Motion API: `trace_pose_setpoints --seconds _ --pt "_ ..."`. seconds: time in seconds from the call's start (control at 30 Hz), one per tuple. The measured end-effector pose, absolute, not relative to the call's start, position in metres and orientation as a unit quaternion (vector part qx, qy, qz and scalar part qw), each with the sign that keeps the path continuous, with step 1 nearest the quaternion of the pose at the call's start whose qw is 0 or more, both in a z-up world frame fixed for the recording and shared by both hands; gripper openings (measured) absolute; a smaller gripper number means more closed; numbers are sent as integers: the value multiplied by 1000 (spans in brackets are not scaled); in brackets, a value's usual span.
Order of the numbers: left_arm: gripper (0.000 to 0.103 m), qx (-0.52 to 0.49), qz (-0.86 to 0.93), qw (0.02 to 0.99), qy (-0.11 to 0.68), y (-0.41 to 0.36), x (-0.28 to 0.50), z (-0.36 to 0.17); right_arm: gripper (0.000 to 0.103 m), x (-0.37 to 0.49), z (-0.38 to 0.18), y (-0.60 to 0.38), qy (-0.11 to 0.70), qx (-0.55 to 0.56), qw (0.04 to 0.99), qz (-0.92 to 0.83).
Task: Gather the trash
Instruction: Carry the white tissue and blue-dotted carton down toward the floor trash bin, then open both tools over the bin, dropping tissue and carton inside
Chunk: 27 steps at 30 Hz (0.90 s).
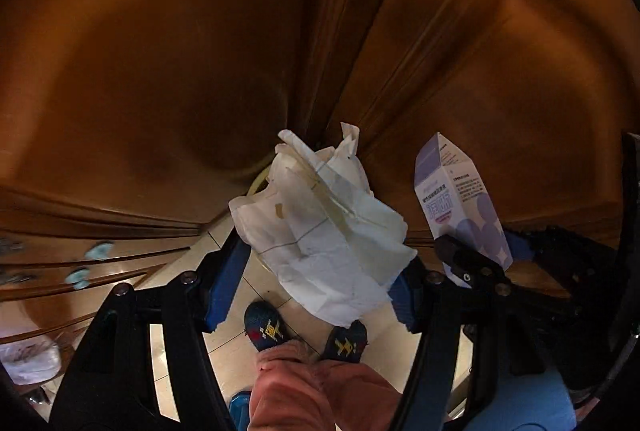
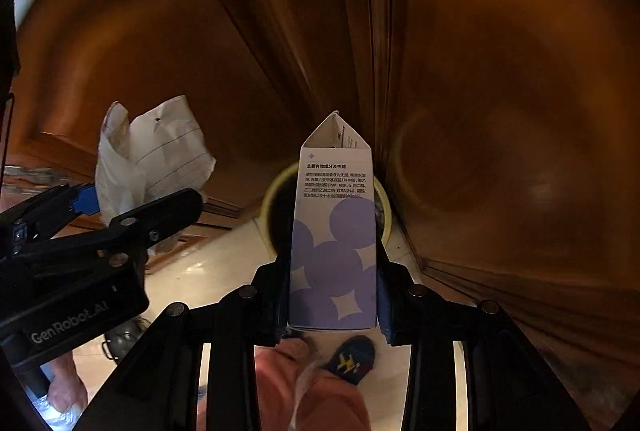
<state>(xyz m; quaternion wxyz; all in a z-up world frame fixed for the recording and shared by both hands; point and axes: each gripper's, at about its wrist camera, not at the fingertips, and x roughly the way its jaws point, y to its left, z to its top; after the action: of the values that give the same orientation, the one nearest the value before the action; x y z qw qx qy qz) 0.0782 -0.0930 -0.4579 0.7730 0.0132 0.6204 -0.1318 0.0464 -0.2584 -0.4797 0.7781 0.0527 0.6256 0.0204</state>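
Observation:
My left gripper (image 1: 316, 271) is shut on a crumpled white lined paper (image 1: 320, 227), held in the air above the floor. It also shows in the right wrist view (image 2: 154, 155), at the left. My right gripper (image 2: 332, 295) is shut on a white and purple carton box (image 2: 334, 231), held upright. The box also shows in the left wrist view (image 1: 460, 199), at the right. A round bin with a pale yellow rim (image 2: 276, 191) stands on the floor below, mostly hidden behind the box; a bit of its rim (image 1: 256, 183) peeks out behind the paper.
Brown wooden cabinet doors (image 1: 160, 51) fill the background in both views. The floor has pale tiles (image 2: 208, 271). The person's patterned slippers (image 1: 266, 327) and pink trousers (image 1: 320, 391) are below the grippers. A white plastic bag (image 1: 28, 355) lies at the lower left.

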Motion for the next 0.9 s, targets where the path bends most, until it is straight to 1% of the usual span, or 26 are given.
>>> trace_pose_setpoints --seconds 0.13,0.23,0.3,0.37,0.4,0.43,0.47,0.5,0.67,0.8,0.9 --pt "63 17 -129 763 633 -92 92 -514 35 65 -539 -262 639 48 768 20" --pt "64 12 -134 756 641 -93 99 -539 35 79 -573 -264 651 46 758 16" --pt "68 15 -137 756 640 -94 101 -549 35 81 -589 -269 653 44 756 17" --pt "76 20 -137 753 643 -96 102 -556 37 87 -601 -272 654 40 755 19" --pt "78 21 -137 752 644 -93 99 -558 40 90 -607 -273 657 38 753 19" --pt "81 22 -137 753 643 -93 104 -560 48 92 -610 -275 659 37 751 16" --pt "83 23 -137 754 642 -93 102 -560 53 95 -613 -277 661 35 750 10" --pt "83 24 -136 756 639 -91 101 -559 59 98 -615 -278 663 34 748 3" --pt "87 40 -137 766 627 -96 96 -548 60 102 -607 -286 661 45 749 -4" --pt "87 52 -136 770 621 -94 94 -534 60 74 -600 -276 657 43 753 -5" --pt "87 55 -129 774 618 -95 88 -524 60 69 -594 -270 656 46 754 -9"
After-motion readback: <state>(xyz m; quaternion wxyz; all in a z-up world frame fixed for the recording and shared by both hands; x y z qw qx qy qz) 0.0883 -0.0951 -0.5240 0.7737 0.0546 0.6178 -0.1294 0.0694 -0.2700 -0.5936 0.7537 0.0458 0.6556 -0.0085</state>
